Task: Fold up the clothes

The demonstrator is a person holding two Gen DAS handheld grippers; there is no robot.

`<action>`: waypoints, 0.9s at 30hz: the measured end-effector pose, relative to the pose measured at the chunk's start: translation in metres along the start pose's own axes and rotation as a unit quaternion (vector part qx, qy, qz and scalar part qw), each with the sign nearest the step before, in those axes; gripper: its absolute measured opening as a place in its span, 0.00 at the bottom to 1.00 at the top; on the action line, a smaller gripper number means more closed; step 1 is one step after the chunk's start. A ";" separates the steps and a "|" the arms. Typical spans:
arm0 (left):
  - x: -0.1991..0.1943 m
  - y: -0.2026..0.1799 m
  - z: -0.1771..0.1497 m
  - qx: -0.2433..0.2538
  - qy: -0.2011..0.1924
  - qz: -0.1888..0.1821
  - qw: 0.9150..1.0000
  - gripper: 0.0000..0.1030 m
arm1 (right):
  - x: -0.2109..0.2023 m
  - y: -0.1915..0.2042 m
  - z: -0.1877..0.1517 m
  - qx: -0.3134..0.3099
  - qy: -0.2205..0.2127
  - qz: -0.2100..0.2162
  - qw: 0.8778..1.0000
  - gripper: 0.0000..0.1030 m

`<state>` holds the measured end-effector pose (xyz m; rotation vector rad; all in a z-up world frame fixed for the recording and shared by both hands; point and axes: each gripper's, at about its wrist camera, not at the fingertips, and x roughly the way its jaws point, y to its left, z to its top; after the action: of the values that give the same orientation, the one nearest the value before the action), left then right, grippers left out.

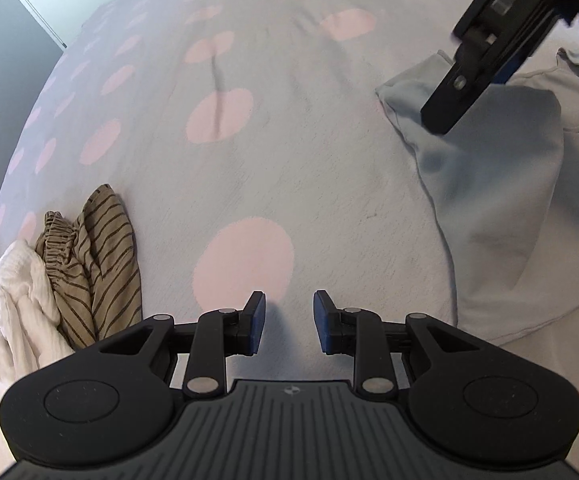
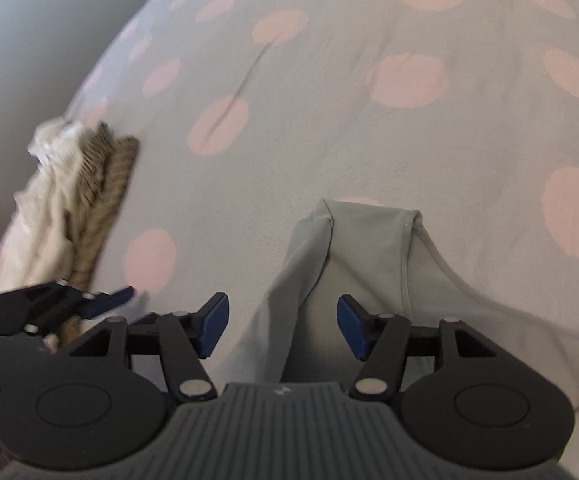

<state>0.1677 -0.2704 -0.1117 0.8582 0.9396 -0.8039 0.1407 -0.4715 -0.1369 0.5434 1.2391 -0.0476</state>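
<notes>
Left hand-held gripper (image 1: 289,322): jaws partly apart, nothing between blue pads, poised over bare bedspread (image 1: 273,168) (pale, pink dots). Right hand-held gripper (image 2: 281,326): jaws wide apart, nothing pinched; folded edge of pale grey garment (image 2: 369,248) lies on bed below gap between pads, whether touching cannot tell. Grey garment spread flat on right side of bed, one part folded over. Tan striped garment (image 1: 101,256) and white garment (image 1: 17,292) bunched together at bed's left edge, well apart from grey one.
</notes>
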 end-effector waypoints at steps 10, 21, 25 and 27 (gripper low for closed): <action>-0.004 0.003 0.006 -0.011 -0.013 -0.013 1.000 0.24 | 0.028 0.001 0.021 -0.020 0.028 0.091 0.995 0.17; 0.000 0.010 0.006 -0.023 -0.020 -0.016 0.999 0.24 | 0.035 -0.004 0.055 0.016 -0.046 0.115 0.992 0.21; -0.006 0.014 0.006 -0.046 -0.037 -0.070 0.996 0.24 | 0.008 -0.008 0.050 -0.012 -0.057 0.112 0.992 0.40; -0.009 0.013 0.007 -0.051 -0.043 -0.100 0.993 0.24 | -0.004 -0.012 0.043 -0.029 -0.056 0.102 0.993 0.40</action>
<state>0.1776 -0.2691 -0.0982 0.6417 0.9912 -0.9481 0.1733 -0.5007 -0.1287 0.6060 1.0681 0.1283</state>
